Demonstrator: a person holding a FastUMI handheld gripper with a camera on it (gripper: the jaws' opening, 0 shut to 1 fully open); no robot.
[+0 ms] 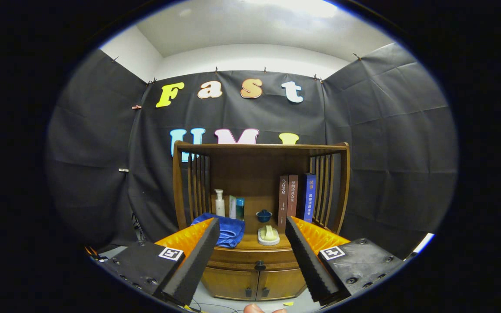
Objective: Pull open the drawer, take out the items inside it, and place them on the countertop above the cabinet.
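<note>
A wooden cabinet (259, 204) stands ahead against the booth wall. Its drawer (250, 259) is closed, with a dark round knob (259, 265) at its middle, seen between my fingers. My gripper (252, 224) is open and holds nothing, some way back from the cabinet. The countertop (250, 243) above the drawer carries a folded blue towel (224, 229) on the left and a white dish with a pale item (268, 235) near the middle. What lies inside the drawer is hidden.
At the back of the countertop stand a white pump bottle (219, 202), small boxes (236, 208), a small blue lidded bowl (263, 214) and three upright books (296, 198). Two cupboard doors (255, 284) sit below the drawer. A fingertip (255, 308) shows below.
</note>
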